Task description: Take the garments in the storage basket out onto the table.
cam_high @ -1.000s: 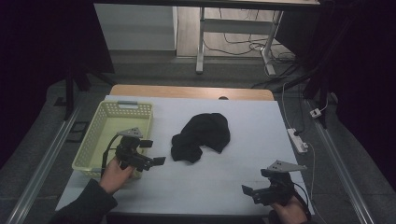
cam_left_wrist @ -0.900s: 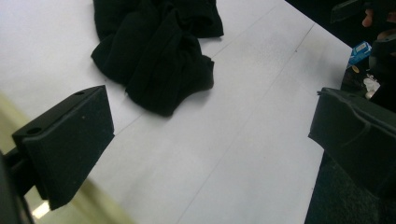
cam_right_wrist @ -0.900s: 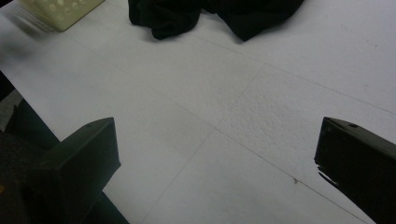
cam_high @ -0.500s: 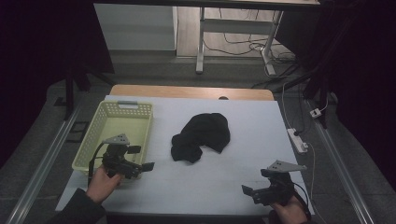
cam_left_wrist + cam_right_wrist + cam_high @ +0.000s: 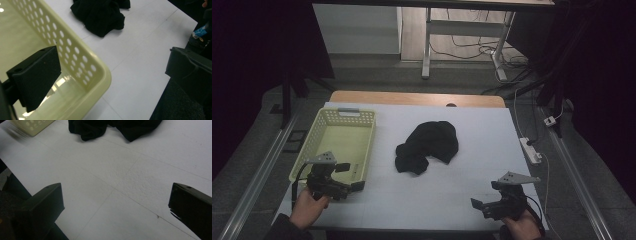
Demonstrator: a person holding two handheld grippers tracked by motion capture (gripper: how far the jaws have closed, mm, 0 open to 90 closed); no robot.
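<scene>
Left gripper view alone shows jaws straddling the basket corner

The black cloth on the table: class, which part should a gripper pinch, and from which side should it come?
Probably the black cloth is best pinched at its bunched lower-left lobe, coming from above on the near side. That fold stands raised and thick, and it faces the open left gripper, beside the basket.

In the right gripper view, the crumpled black cloth is cut off by the top edge. The pale yellow perforated plastic basket shows just a blurred corner there.
</scene>
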